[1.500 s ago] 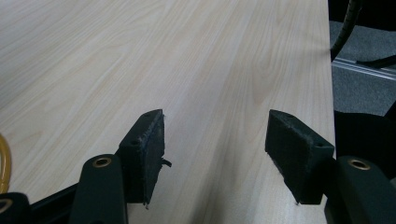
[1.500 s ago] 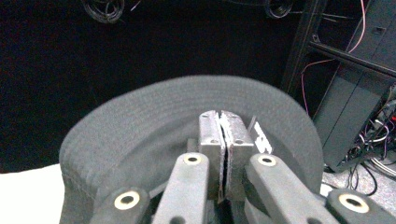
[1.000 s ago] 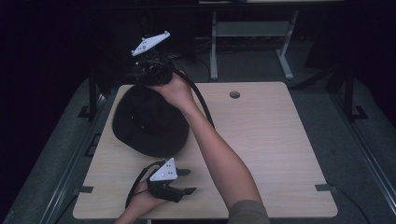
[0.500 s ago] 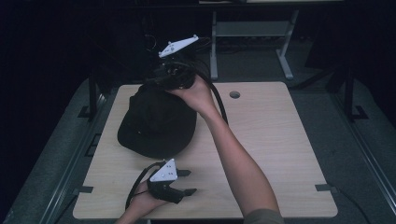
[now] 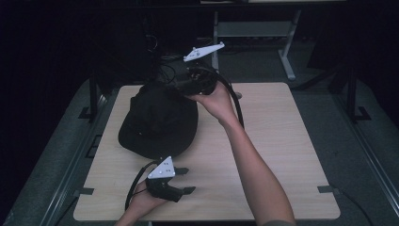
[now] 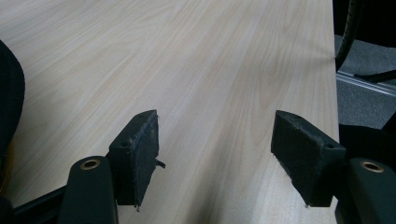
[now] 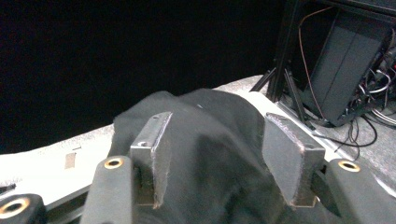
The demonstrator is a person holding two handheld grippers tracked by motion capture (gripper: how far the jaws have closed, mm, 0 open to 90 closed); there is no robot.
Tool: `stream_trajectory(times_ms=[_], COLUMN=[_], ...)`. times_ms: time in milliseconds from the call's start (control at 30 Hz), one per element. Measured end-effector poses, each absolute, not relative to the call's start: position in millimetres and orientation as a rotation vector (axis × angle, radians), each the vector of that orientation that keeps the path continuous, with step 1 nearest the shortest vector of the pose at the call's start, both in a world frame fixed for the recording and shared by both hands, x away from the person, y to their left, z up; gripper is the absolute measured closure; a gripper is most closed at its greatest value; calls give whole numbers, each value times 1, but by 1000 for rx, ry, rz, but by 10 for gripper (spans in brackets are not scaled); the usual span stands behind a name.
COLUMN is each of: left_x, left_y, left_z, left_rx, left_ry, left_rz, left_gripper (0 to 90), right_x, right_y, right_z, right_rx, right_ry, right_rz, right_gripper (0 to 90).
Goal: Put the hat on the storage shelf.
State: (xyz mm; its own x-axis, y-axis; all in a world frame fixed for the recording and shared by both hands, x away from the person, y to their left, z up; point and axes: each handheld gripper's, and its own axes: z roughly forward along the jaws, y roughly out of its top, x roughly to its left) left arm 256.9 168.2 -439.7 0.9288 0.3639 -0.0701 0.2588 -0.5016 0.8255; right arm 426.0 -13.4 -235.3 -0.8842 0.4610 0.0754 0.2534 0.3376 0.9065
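A black fabric hat [image 5: 157,120] lies on the left half of the light wooden table [image 5: 282,141]. My right gripper [image 5: 178,87] hovers at the hat's far edge, its jaws pointing left over the crown. Those jaws have just been opening. In the right gripper view they [image 7: 217,154] stand apart, with the hat's cloth [image 7: 210,126] between and below them and neither pad pressing on it. Near the table's front edge my left gripper [image 5: 188,180] rests, and its jaws have just opened a little wider. Nothing but bare wood lies between them [image 6: 217,154]. The hat's brim [image 6: 9,107] shows at the left.
A grey metal stand [image 5: 287,52] rises beyond the table's far edge. Dark equipment with loose cables [image 7: 345,60] sits on the floor behind the far left corner. Metal rails [image 5: 89,141] run along the table's sides. The right arm's cable [image 5: 237,103] loops over the table.
My right gripper has moved to the right and slightly down, and the hat's far side has shifted right with it. The left hand has stayed where it was.
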Motion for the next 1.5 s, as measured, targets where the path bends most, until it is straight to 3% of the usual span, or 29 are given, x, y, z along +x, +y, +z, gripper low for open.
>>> stream_trajectory(times_ms=[967,1500], left_x=[260,259], left_y=[170,171], left_z=[-441,-440], left_rx=[2118,2111], left_ry=[472,469], left_rz=[147,157], left_gripper=[255,254], right_x=[415,400], right_y=[-81,-112], right_z=[-276,-288], right_rx=[824,905], right_ry=[2421,2413], right_rz=[1553,1540], right_gripper=[282,269])
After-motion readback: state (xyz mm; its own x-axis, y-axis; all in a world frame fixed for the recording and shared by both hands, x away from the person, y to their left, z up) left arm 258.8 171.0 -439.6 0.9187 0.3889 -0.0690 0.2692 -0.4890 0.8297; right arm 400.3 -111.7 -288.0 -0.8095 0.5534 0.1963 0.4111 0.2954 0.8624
